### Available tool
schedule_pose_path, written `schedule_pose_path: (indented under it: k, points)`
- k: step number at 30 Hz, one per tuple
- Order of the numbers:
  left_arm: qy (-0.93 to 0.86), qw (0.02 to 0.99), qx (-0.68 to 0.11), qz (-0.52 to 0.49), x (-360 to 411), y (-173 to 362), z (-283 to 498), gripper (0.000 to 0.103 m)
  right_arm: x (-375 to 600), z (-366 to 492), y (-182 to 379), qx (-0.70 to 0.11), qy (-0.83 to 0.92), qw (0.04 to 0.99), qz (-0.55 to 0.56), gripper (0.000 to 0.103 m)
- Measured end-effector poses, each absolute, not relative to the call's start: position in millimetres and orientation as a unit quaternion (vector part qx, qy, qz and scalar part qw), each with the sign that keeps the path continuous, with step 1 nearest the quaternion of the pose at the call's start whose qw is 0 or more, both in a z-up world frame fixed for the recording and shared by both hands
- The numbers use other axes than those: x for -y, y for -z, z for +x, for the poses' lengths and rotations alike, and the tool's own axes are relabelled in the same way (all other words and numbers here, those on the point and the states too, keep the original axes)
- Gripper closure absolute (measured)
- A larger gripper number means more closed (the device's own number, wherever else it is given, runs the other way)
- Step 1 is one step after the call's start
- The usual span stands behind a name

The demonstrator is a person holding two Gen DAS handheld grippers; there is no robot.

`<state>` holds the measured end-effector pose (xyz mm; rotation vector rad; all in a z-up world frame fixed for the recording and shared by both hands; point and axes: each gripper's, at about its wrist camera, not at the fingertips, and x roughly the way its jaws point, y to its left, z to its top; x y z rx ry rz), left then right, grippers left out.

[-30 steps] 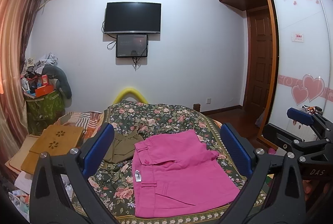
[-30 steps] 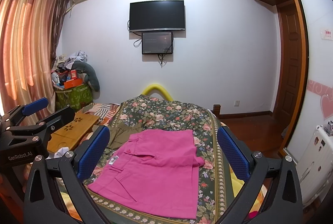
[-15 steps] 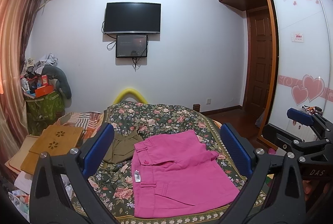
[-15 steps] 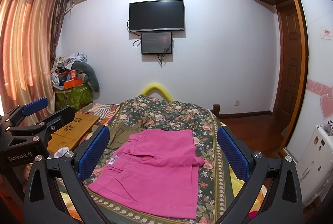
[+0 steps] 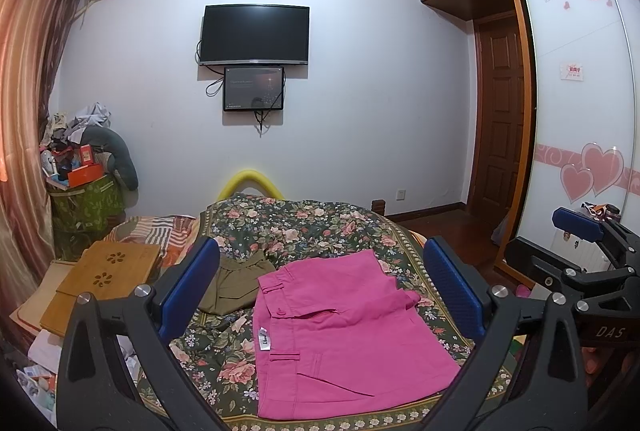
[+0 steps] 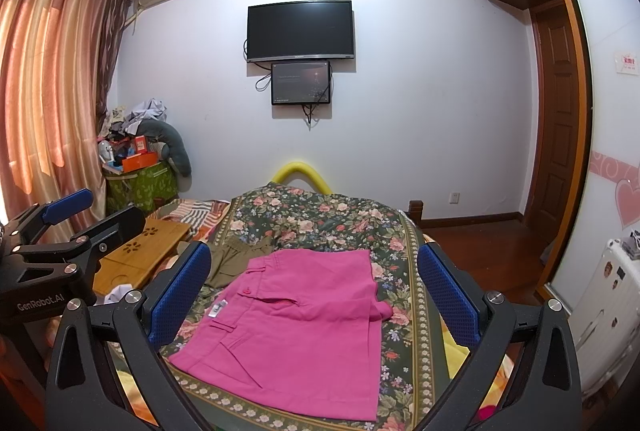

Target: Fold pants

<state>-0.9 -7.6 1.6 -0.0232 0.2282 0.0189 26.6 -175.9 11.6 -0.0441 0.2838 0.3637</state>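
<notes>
1. The left gripper [image 5: 320, 295] hangs above the near end of the bed, its blue-padded fingers [image 5: 190, 285] spread wide with nothing between them.
2. The right gripper [image 6: 314, 291] hangs beside it at the same end, jaws equally wide apart and empty; each gripper shows at the edge of the other's view.
3. The pink pants [image 5: 340, 335] lie folded flat on the floral bedspread [image 5: 296, 223], close to the bed's near edge and toward its right side, waistband to the left with a white tag [image 5: 262, 338] showing.
4. An olive garment [image 5: 236, 283] lies just beyond the pants' waistband corner, touching or slightly tucked under it.
5. A wooden lap tray [image 5: 108, 275] rests at the bed's left edge.
6. A black television [image 5: 254, 35] hangs on the far wall above a smaller screen [image 5: 253, 89].
</notes>
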Motion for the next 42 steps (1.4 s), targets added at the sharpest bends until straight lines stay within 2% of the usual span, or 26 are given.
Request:
schedule_pose_path:
  k: [24,35,42]
  points:
    - [-0.011,0.991,-0.131,-0.008,9.9,8.4,15.9,0.000,179.6,31.3,-6.4,-0.150,-0.181,0.972,-0.014,0.000]
    - [-0.017,0.976,-0.215,-0.015,-2.5,50.6,92.6,0.000,189.1,84.0,29.0,-0.213,-0.167,0.963,0.003,0.000]
    - [-0.044,0.954,-0.297,-0.012,-29.3,104.2,162.2,0.000,200.4,135.2,68.4,-0.275,-0.137,0.952,-0.011,0.000]
